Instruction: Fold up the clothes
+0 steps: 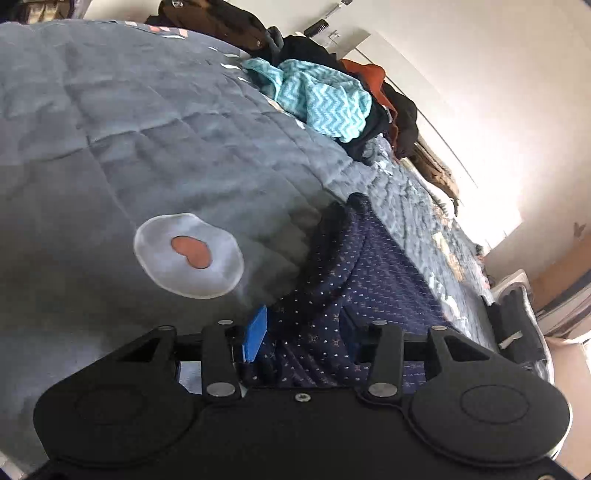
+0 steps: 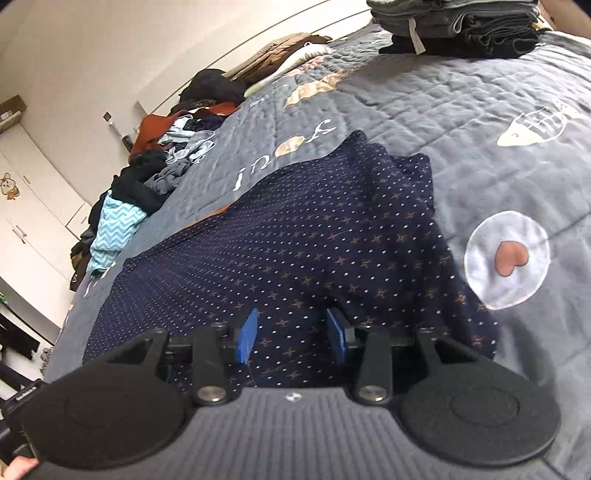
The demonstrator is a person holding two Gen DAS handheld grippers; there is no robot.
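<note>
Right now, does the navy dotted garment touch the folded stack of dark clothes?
Apart. The right wrist view shows bare quilt between the navy dotted garment and the folded stack.

Daylight floods in beyond the bedspread [image 1: 155, 122], blowing the wall [image 1: 491, 147] out to white glare in the left wrist view. Fisheye bends the bedspread's edges hard. Soft shadow pools beside the navy garment [image 1: 354, 273]; fine detail smears slightly throughout.
</note>
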